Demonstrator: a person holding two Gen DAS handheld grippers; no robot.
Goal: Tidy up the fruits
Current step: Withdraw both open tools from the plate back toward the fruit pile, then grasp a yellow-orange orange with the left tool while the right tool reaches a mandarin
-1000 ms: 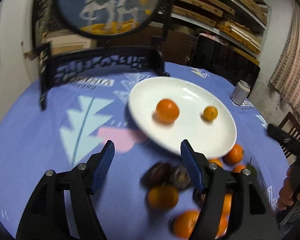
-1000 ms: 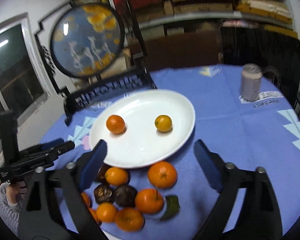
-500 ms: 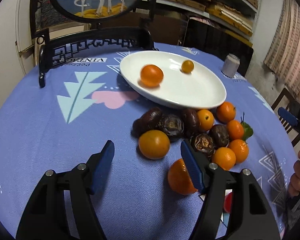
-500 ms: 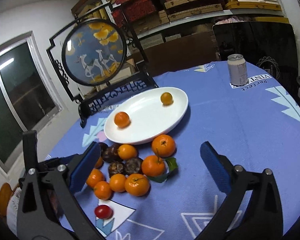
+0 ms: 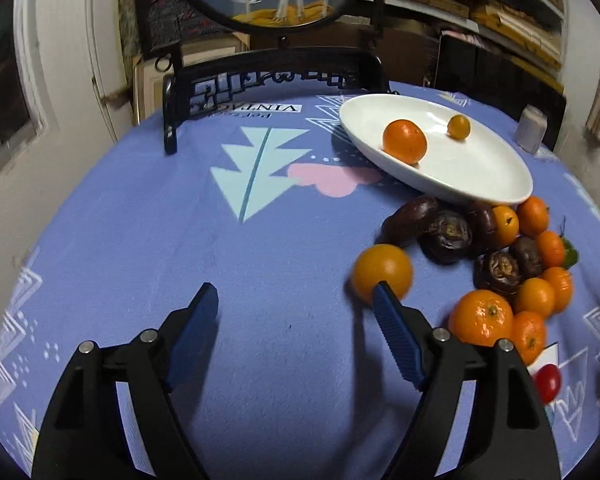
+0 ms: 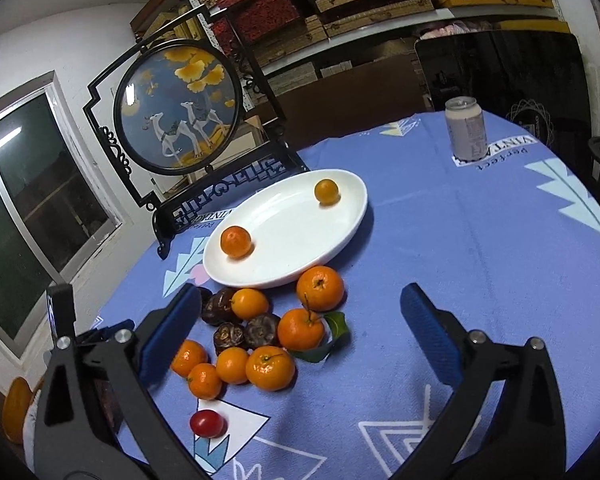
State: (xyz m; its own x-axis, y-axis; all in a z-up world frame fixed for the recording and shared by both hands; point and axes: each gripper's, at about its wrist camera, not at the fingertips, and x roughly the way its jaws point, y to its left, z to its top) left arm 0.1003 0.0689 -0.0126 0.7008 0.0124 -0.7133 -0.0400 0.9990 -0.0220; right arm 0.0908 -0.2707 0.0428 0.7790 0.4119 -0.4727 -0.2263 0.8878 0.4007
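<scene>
Left claw: spread, holding nothing, lower centre.
Right claw: spread, holding nothing, above the pile.
Plate: mid-frame, two oranges inside.
Fruit pile: tabletop, just below plate.

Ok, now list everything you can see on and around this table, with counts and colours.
plate: one, white, centre of table
oranges on plate: two, orange, one larger, one small
loose oranges: about eight, orange, clustered on cloth beside the plate
dark fruits: about five, brown, wrinkled, in the cluster
leaf: one, green, under the cluster's edge
cherry tomato: one, red, nearest the camera
can: one, pale, far side of table
round screen: one, blue picture, black stand, behind the plate
tablecloth: one, blue, patterned
left gripper: black, blue pads, open
right gripper: black, blue pads, open
</scene>
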